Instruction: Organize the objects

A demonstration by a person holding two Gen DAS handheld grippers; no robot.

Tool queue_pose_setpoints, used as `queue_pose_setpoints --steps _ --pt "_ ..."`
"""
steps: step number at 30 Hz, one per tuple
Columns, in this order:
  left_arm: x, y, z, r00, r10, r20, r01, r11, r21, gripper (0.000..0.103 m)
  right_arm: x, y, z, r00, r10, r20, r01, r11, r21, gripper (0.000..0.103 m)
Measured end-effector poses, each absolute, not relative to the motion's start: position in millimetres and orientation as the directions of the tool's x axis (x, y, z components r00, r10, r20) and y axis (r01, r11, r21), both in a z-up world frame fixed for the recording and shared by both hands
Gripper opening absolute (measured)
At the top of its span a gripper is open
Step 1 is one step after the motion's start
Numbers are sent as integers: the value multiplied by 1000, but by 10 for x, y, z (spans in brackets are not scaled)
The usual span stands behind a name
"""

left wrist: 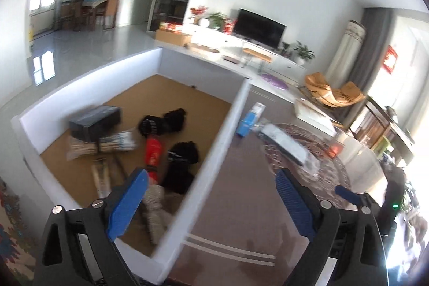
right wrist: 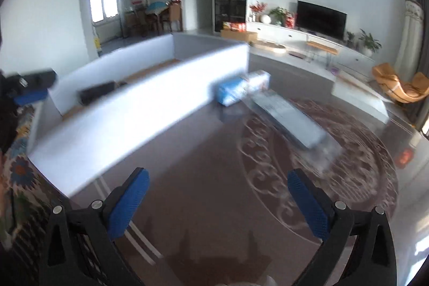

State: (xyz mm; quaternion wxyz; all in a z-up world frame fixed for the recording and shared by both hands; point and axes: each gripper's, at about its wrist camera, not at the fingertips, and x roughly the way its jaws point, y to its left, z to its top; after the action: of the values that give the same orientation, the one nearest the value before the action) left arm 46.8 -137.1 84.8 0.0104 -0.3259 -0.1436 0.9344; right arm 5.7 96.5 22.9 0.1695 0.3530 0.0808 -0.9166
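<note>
1. Left tool [left wrist: 211,195]: jaws spread wide, nothing btwn pads; sits over the near wall of the white tray [left wrist: 88,77], pointing down and fwd.
2. Right tool [right wrist: 218,197]: jaws likewise wide, empty; over bare desk [right wrist: 203,152] just right of the tray's long wall; its tip also shows at the right edge of the left wrist view.
3. Tray contents (cork-lined floor): black box [left wrist: 93,121]; striped bundle [left wrist: 107,145]; red item [left wrist: 153,152]; dark fabric pieces [left wrist: 166,119]; all inside, mixed, some touching; blurred, so exact types can't be told.
4. Loose items outside tray, on desk: blue-white pack [right wrist: 241,90], just beside the tray's far right corner; long grey flat package [right wrist: 289,119] in clear wrap, right of the pack, on the patterned part of the desk top.
5. Key relation: grey package lies ahead and to the right of the right tool; long axis runs diagonally, far-left to near-right; near end closest to the right tool; left tool is farther off, w/ the tray wall btwn.
6. Judgement: right hand better placed for next pick; a grasp across the package's short width looks likeliest to work; tray lies to the left for the drop.
</note>
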Motion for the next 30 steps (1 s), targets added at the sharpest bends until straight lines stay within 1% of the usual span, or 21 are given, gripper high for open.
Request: queue_pose_setpoints --steps 3,5,7,11,14,15,18,24,25,28,30 --pt "449 -889 794 -760 229 -608 -57 -956 -289 103 115 1453 -37 -672 -120 -731 266 -960 -87 103" --pt "421 -581 683 -725 254 -640 -102 -959 -265 103 143 1762 -121 -656 -67 -752 213 -972 -98 103" --pt "366 -311 516 -688 252 -681 -128 -965 -228 103 135 1952 -202 -636 -29 -771 172 -979 -105 103" --pt "239 35 148 -620 210 -756 -142 -978 -155 103 90 2176 -356 -595 -19 -804 126 -990 -70 103" --pt "131 112 -86 -593 155 -790 -132 -987 -95 103 83 2197 -420 -579 -53 -813 102 -995 -8 103" --pt "106 119 -141 -588 134 -798 -125 -989 -74 103 90 2174 -408 -579 -48 -814 101 -995 -13 103" --pt "4 112 -260 -578 90 -811 -102 -994 -38 103 92 2161 -400 -579 -47 -814 99 -995 -13 103" --pt "-49 109 -475 -553 73 -830 -75 -997 -37 103 98 2158 -398 -580 -47 -814 99 -995 -13 103" --pt "-34 116 -471 -565 48 -823 -68 -998 -12 103 97 2159 -399 -580 -47 -814 99 -995 -14 103" --pt "-40 89 -473 -566 52 -823 -61 -998 -21 103 97 2159 -399 -580 -47 -813 100 -995 -13 103" --pt "-41 89 -486 -572 31 -820 -49 -999 -3 103 98 2158 -398 -580 -47 -814 100 -995 -13 103"
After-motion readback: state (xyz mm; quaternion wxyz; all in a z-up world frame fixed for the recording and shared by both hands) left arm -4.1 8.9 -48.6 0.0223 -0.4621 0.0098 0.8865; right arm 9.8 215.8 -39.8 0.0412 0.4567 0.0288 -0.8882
